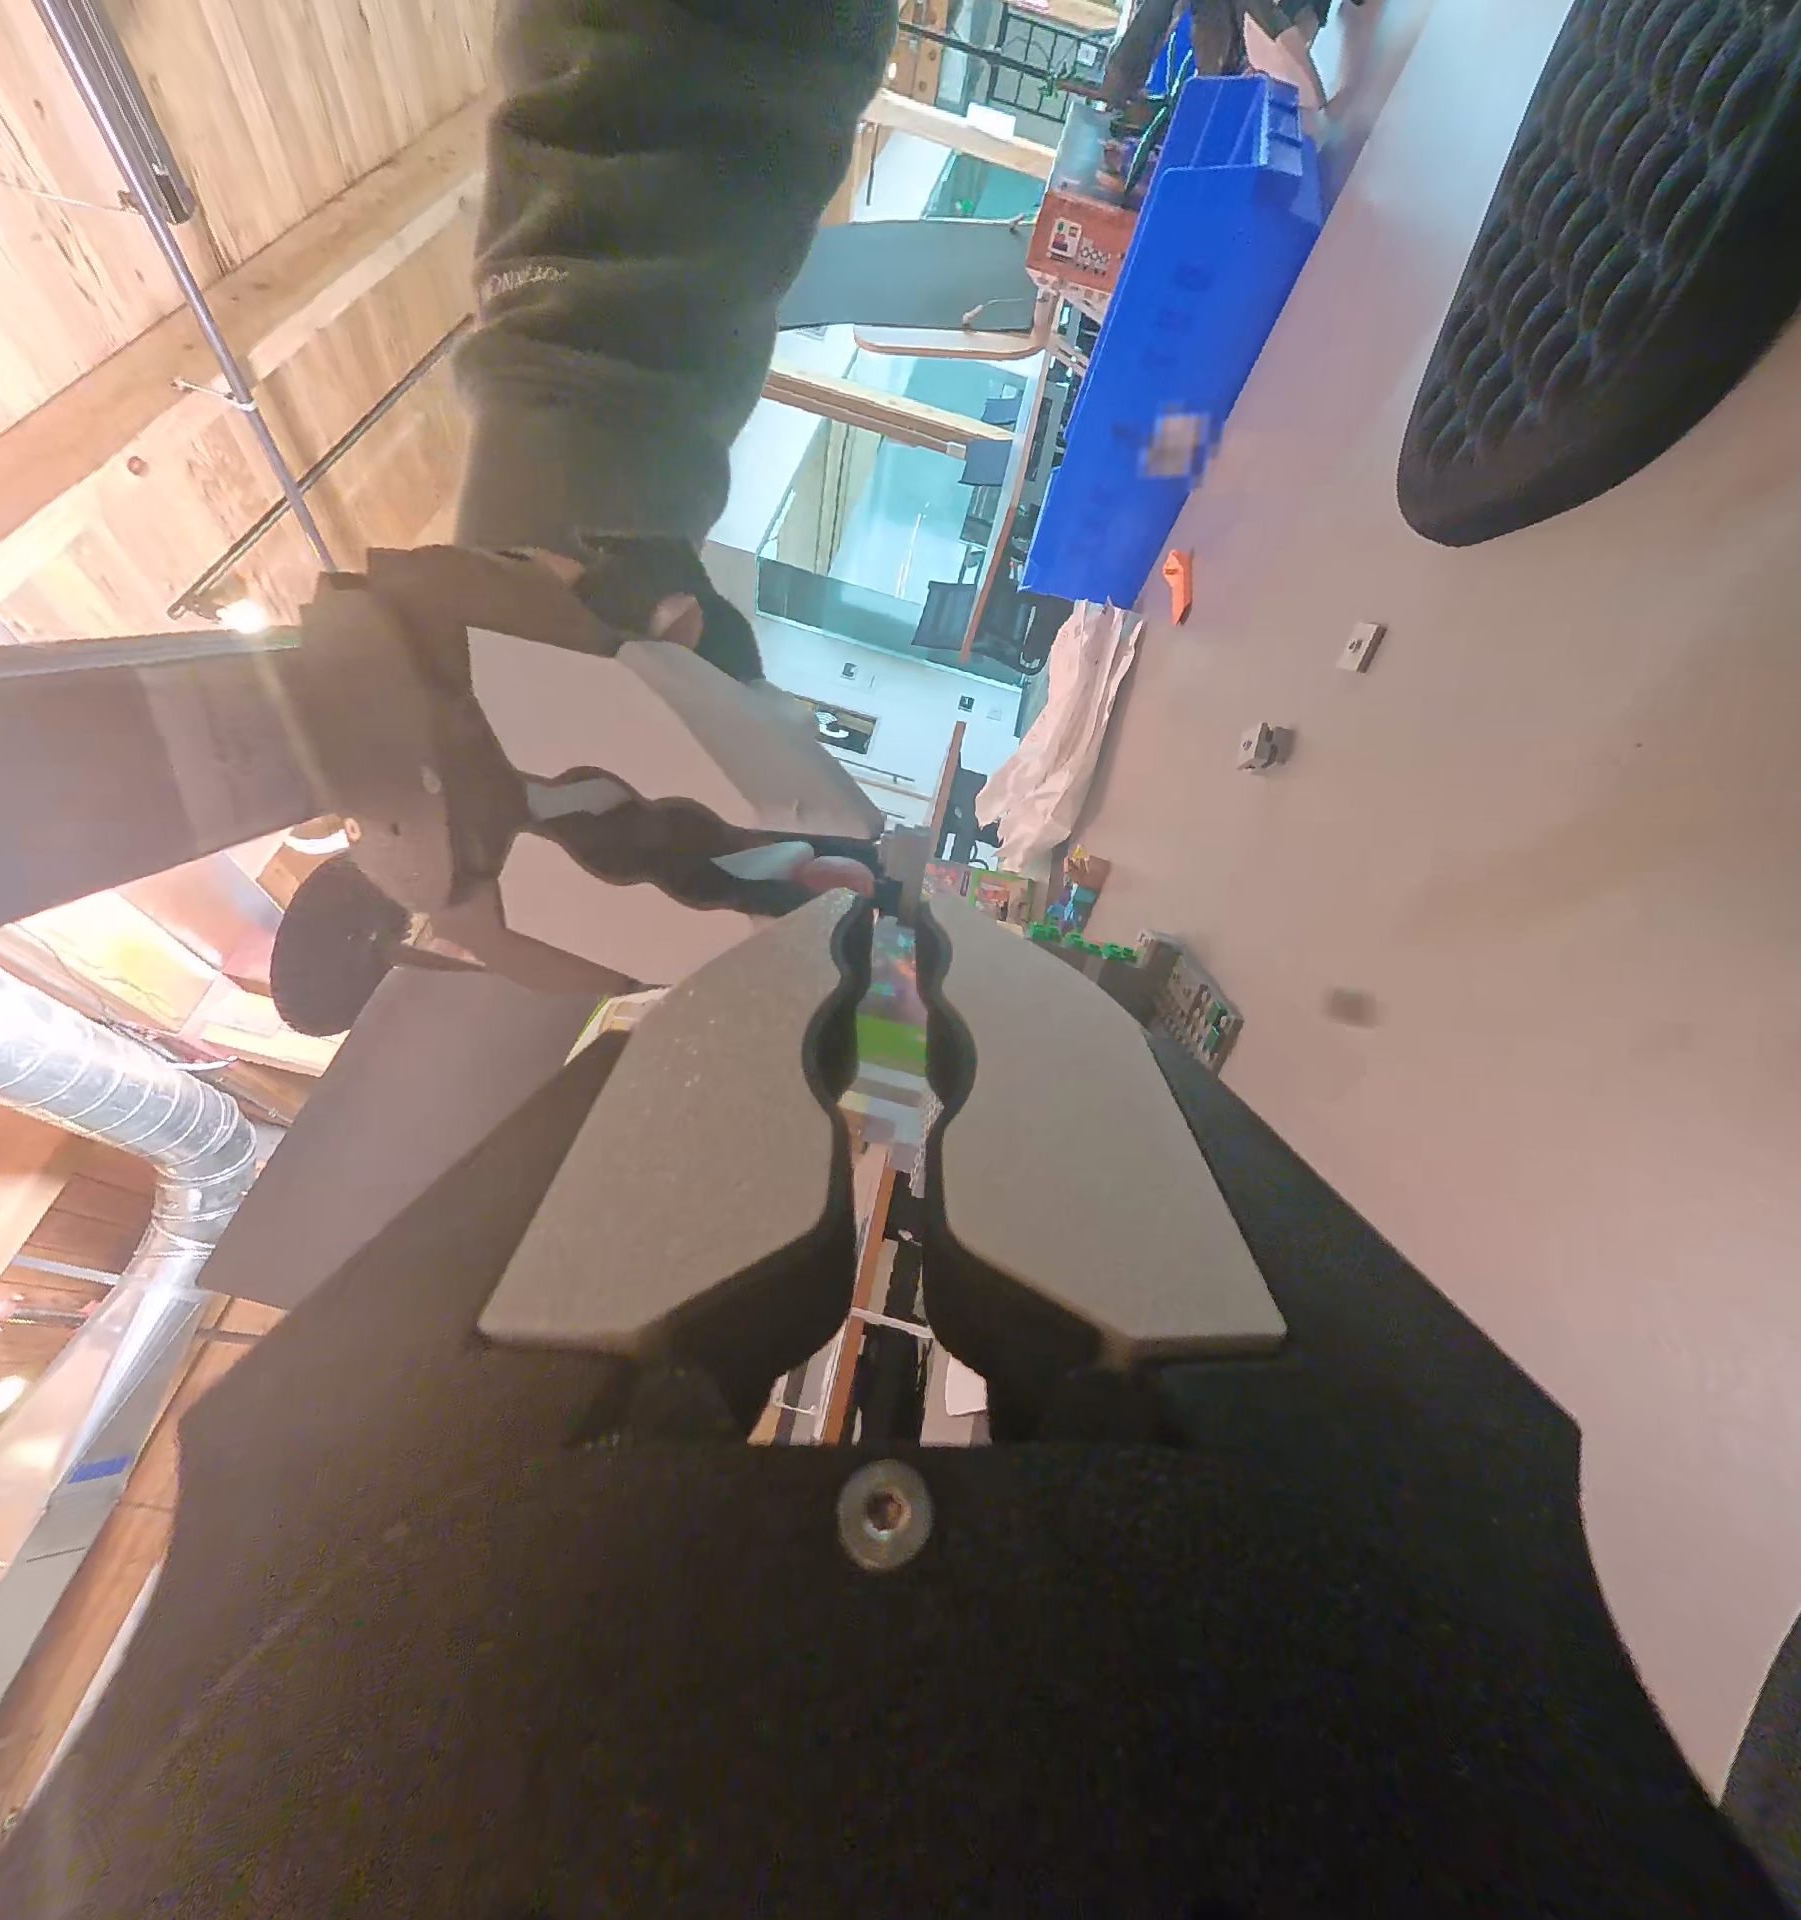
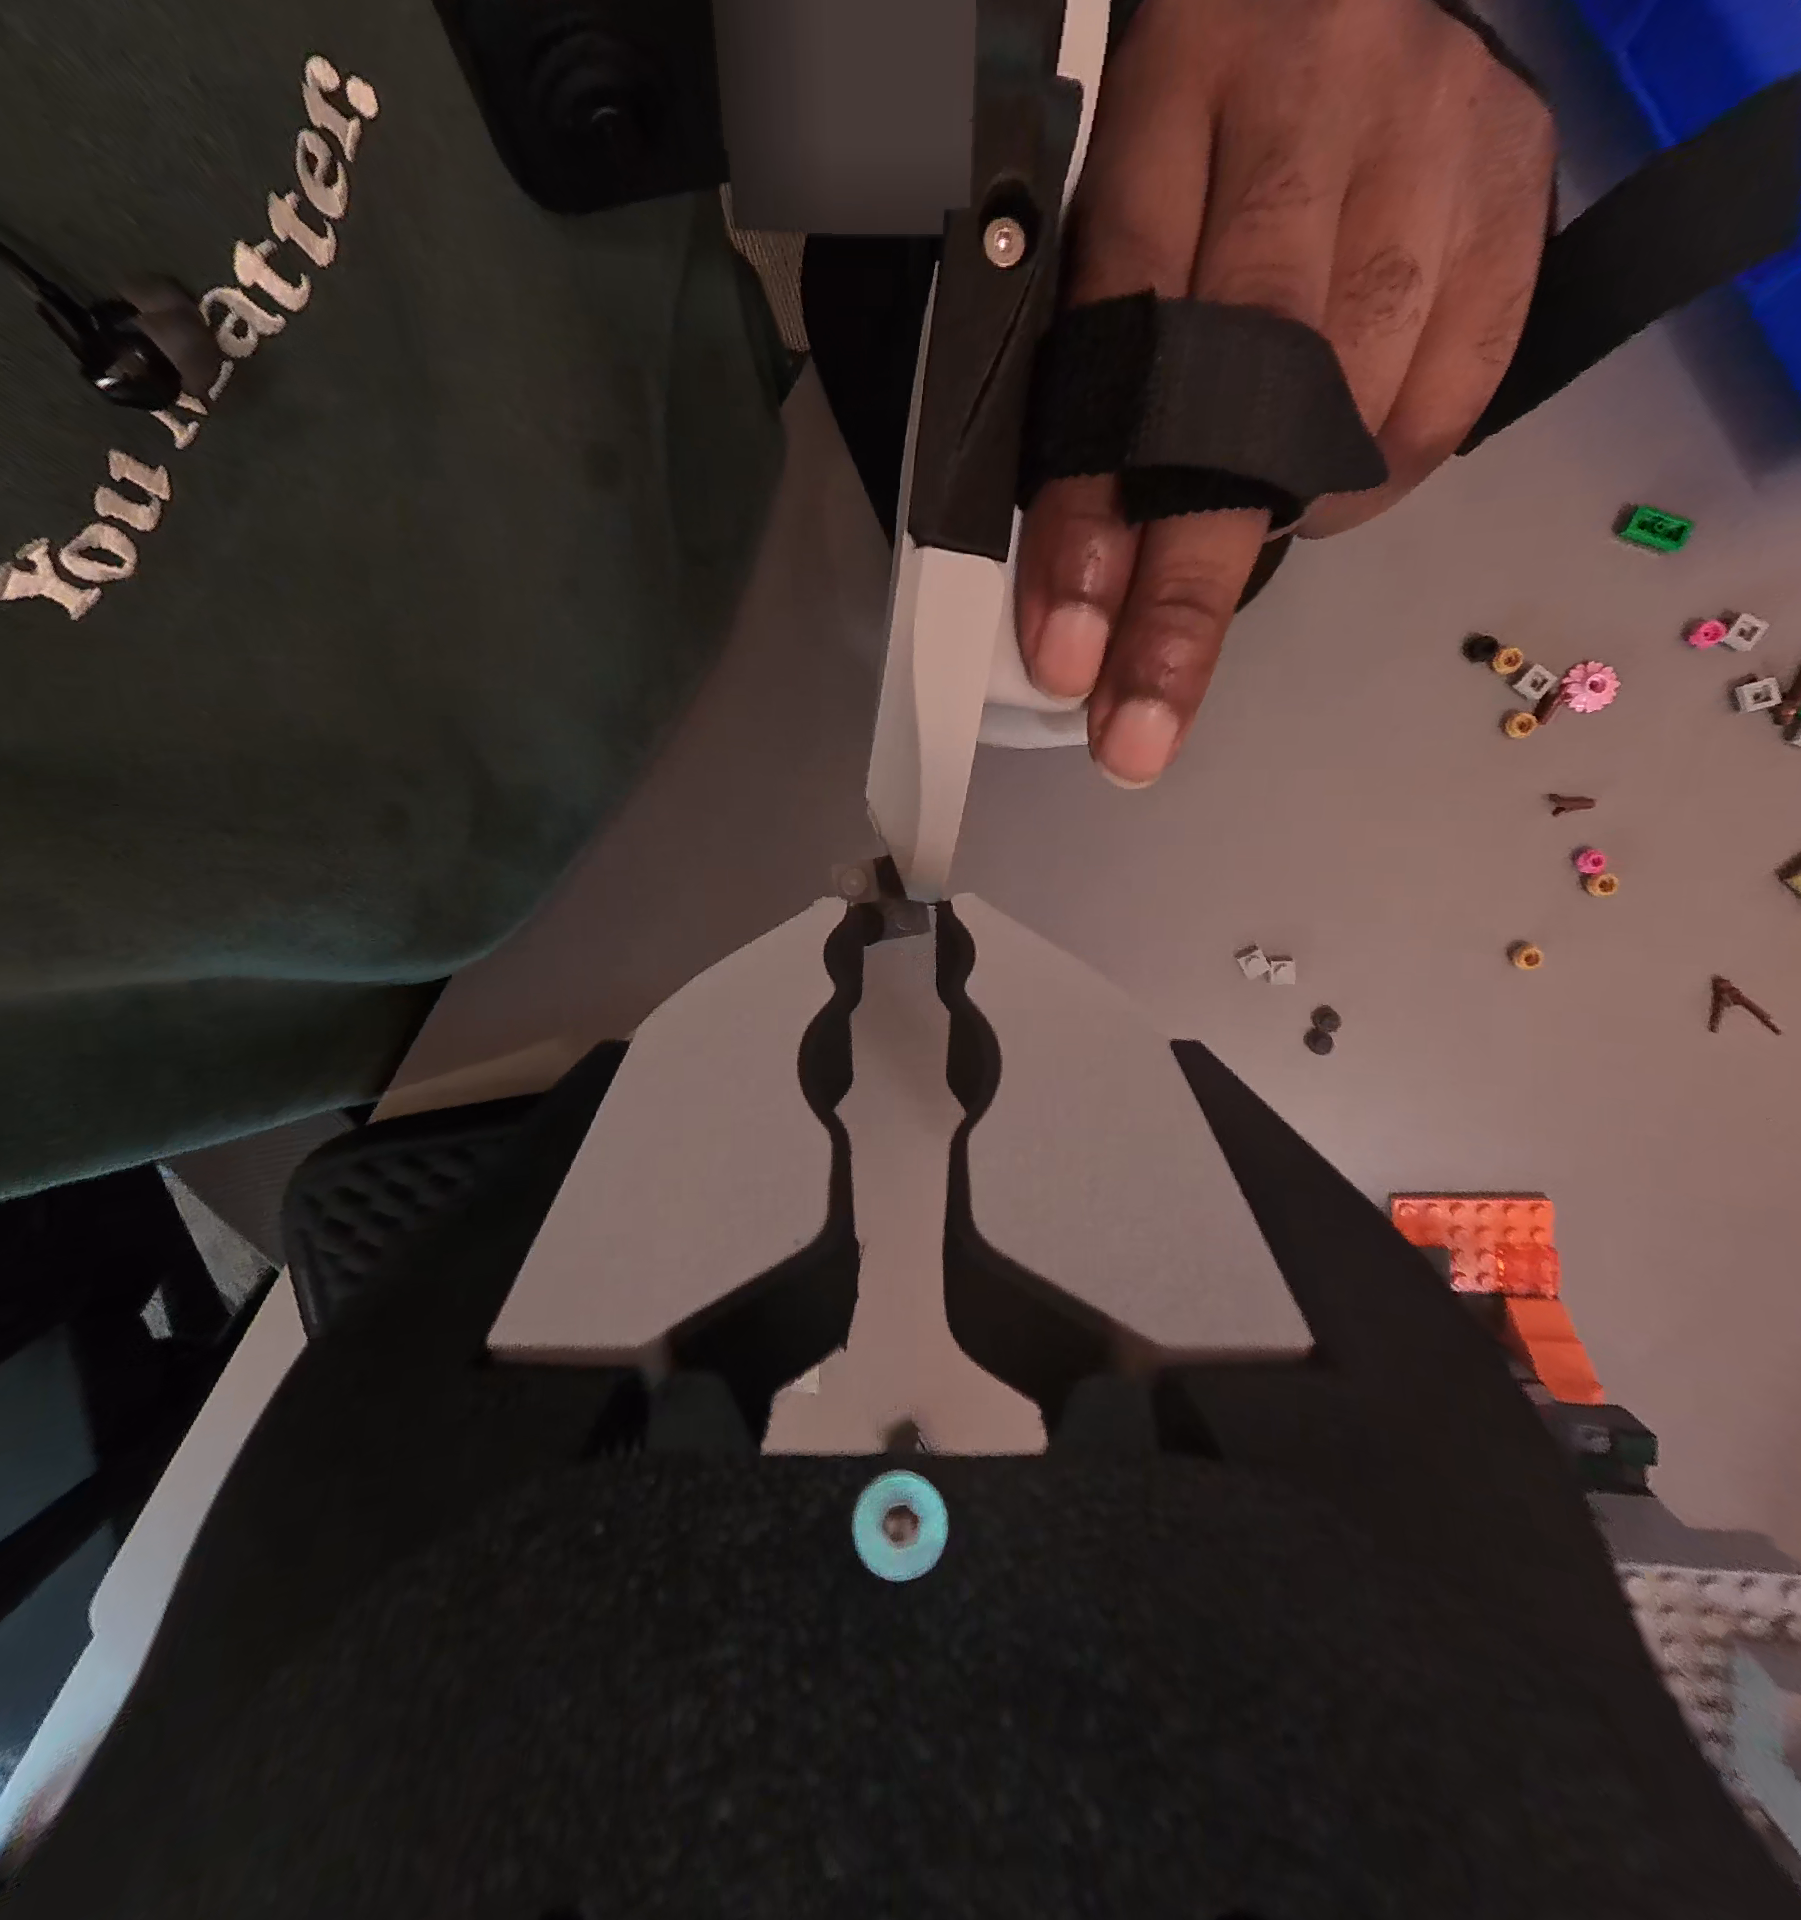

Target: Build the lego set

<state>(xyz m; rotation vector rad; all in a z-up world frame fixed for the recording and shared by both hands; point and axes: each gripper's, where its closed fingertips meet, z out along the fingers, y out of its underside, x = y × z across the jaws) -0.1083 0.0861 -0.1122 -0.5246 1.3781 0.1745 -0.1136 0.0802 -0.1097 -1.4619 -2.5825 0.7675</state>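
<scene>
Nearest in the left wrist view, the left claw pinches a small grey brick at its tips, meeting the right claw. Right wrist view: the right claw grips a dark grey piece above the worktop, loose lego pieces scattered beyond.

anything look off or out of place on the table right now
Nothing damaged or spilled. Small loose lego pieces lie scattered on the table, normal mid-build. Both grippers meet tip to tip above it, pinching small grey bricks.
</scene>
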